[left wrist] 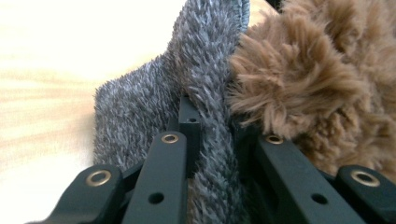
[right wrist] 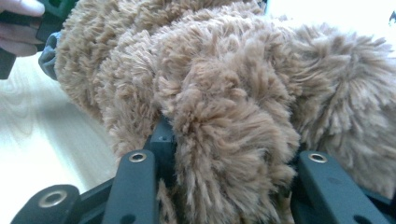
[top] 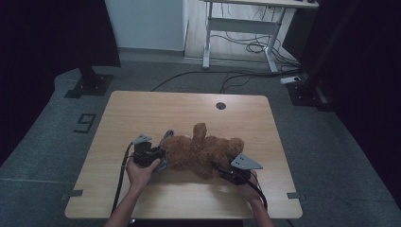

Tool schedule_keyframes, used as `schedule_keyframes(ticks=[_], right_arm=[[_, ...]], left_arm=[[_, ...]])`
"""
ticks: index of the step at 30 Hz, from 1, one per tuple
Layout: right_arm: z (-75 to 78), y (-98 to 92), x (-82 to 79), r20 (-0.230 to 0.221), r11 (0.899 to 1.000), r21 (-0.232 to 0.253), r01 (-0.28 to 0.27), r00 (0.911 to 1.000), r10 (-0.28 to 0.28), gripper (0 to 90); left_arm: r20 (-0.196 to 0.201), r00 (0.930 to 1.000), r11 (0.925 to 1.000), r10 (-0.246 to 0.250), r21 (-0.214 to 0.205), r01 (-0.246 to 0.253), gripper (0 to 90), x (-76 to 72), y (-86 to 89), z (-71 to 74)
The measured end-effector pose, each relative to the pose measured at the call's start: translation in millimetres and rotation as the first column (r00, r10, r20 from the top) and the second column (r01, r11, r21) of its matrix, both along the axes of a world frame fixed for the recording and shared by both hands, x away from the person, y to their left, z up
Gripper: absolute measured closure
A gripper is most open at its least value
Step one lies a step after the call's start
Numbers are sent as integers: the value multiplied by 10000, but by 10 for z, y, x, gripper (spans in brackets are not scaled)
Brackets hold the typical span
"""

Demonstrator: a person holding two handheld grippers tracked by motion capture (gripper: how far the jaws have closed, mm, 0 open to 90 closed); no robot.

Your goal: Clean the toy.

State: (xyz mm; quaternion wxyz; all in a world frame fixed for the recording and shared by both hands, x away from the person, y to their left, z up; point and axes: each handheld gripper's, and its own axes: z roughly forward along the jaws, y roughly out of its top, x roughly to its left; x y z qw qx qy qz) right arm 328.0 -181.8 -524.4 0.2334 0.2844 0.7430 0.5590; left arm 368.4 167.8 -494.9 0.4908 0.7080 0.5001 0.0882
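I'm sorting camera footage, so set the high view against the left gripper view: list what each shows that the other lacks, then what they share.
High view alone: the whole wooden table, both forearms, the right gripper at the brown plush toy, a desk frame and floor cables behind.

Left gripper view alone: the left gripper with its jaws shut on a fold of grey fuzzy fabric, and the pile of that fabric up close.

Shared: the brown plush toy, the grey fabric beside it, the left gripper and the wooden tabletop.

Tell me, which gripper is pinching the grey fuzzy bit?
The left gripper. Its jaws squeeze the grey fuzzy piece beside the brown teddy; the right gripper grabs brown fur instead.
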Motion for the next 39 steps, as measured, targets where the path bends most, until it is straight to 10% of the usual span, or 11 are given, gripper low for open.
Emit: schedule_keyframes(ticks=[11,16,21,28,33,39], right_arm=[[356,75,343,1742,9929,-764,917,9817,-772,565],[73,88,379,1122,9839,-1548,894,9910,-724,551],[-170,76,222,686,9817,-1832,521,9968,-401,528],[-219,-5,124,470,9828,-1833,233,9988,-149,480],[-214,2,103,423,9820,-1866,309,9988,-234,443],[-190,-16,41,204,9854,-1605,559,9984,-533,315]], left_arm=[[818,9950,9937,577,-1010,-493,785,284,7,243],[130,9993,9989,360,-303,-356,780,297,22,-12],[-138,9996,9984,253,-500,-259,773,212,111,-146],[898,9958,9939,161,-1103,-61,757,36,215,288],[1684,9851,9979,-353,-469,438,755,0,-43,618],[634,9934,9944,-955,509,924,754,157,-423,413]])
